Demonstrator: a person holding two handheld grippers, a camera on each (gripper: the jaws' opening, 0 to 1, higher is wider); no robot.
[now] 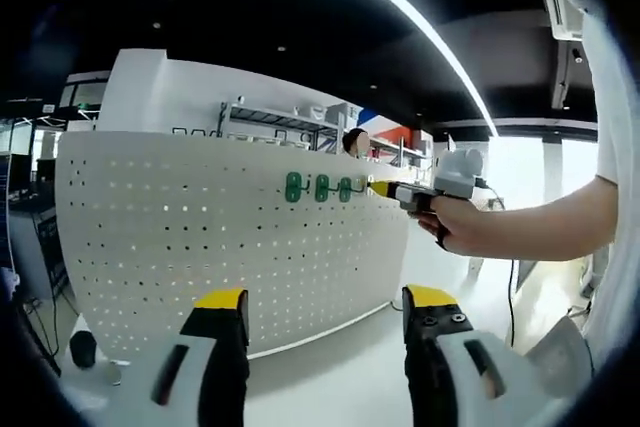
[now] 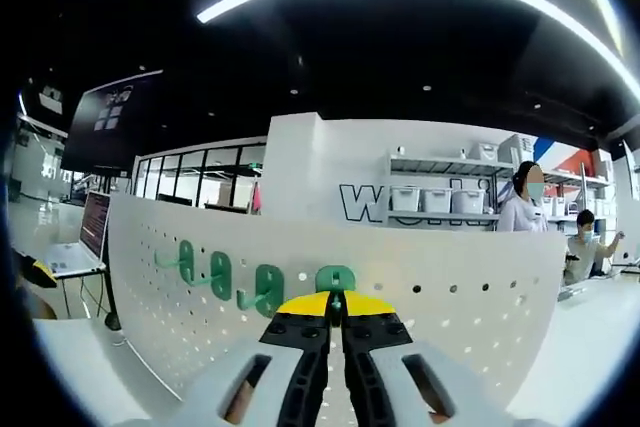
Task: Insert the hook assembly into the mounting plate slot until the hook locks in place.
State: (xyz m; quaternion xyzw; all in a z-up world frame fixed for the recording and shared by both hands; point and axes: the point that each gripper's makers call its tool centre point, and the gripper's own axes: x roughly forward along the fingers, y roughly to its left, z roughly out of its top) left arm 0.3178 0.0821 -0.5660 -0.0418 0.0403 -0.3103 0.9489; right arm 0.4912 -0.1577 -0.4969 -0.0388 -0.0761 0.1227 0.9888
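A white pegboard stands upright on the tabletop, and three green hooks are already seated in a row near its top edge. A fourth hook is held at the board face, just beside that row, pinched in the right tongs, whose jaws are closed tight on it. The left tongs are held wide apart and grip nothing, near the board's lower edge. The hook is judged light, stiff and smooth (probably plastic), so it is best gripped by its body, with its back left free for the slot. Locking cannot be told.
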